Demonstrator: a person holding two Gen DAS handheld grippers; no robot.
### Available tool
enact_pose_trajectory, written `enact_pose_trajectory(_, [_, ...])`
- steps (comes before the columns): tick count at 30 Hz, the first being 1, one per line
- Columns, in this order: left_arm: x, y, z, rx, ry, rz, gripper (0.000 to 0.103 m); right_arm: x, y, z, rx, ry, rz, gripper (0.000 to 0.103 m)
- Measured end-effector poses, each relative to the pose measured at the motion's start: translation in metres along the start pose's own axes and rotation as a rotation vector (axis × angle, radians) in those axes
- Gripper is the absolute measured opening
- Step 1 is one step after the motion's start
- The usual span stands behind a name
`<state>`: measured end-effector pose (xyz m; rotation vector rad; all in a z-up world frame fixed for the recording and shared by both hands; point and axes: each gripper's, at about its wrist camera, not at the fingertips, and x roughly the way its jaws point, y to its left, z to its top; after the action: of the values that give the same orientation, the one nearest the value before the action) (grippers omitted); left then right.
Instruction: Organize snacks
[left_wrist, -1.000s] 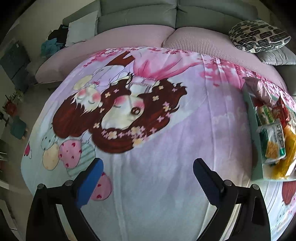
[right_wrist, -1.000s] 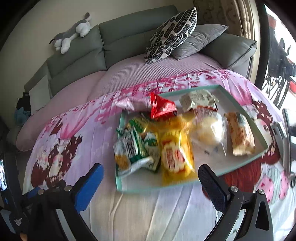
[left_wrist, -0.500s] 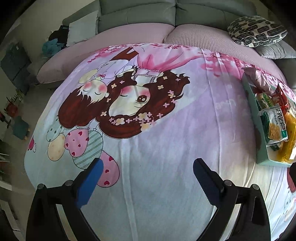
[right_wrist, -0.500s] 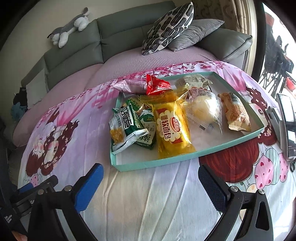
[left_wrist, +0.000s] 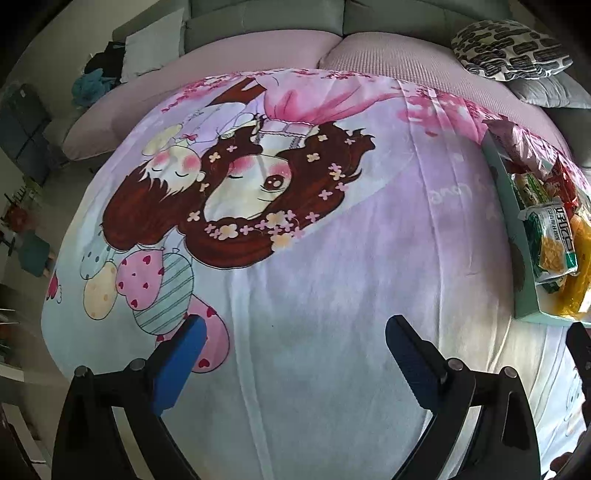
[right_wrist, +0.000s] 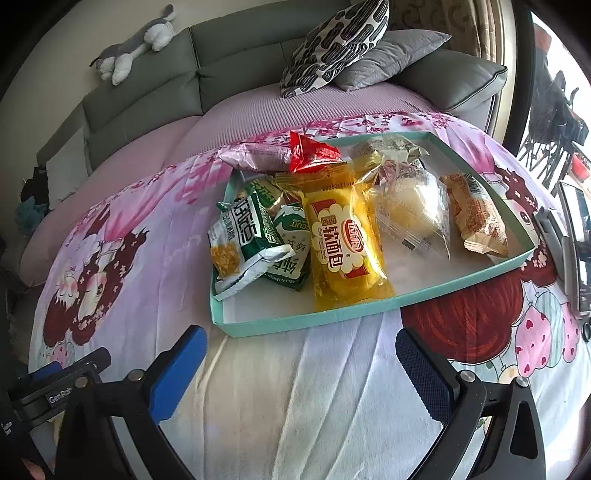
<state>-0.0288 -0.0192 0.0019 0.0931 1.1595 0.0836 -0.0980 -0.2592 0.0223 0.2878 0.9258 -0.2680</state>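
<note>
A teal tray (right_wrist: 332, 317) lies on the cartoon-print cloth and holds several snack packs: a green-white pack (right_wrist: 247, 236), a yellow bread pack (right_wrist: 343, 240), a clear-wrapped bun (right_wrist: 413, 206), a brown pastry pack (right_wrist: 476, 218) and a red pack (right_wrist: 314, 151). My right gripper (right_wrist: 301, 363) is open and empty, just in front of the tray. My left gripper (left_wrist: 295, 350) is open and empty over bare cloth; the tray (left_wrist: 517, 236) shows at its right edge.
A grey sofa (right_wrist: 236, 55) with patterned and grey cushions (right_wrist: 336, 44) runs behind the table. A plush toy (right_wrist: 133, 48) lies on the sofa back. A dark device (right_wrist: 576, 251) sits at the table's right edge. The cloth (left_wrist: 332, 258) left of the tray is bare.
Both grippers have drawn back from the tray. In the right wrist view the tray has shifted up and away; in the left wrist view the cloth print has moved up and right.
</note>
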Motion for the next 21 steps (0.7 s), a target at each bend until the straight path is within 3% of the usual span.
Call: enact_pose_trajectory(21, [-0.002, -0.006, 0.002, 0.035, -0.001, -0.045, 0.098, 0.013, 0.007, -0.002, -0.026, 0.031, -0.003, 0.103])
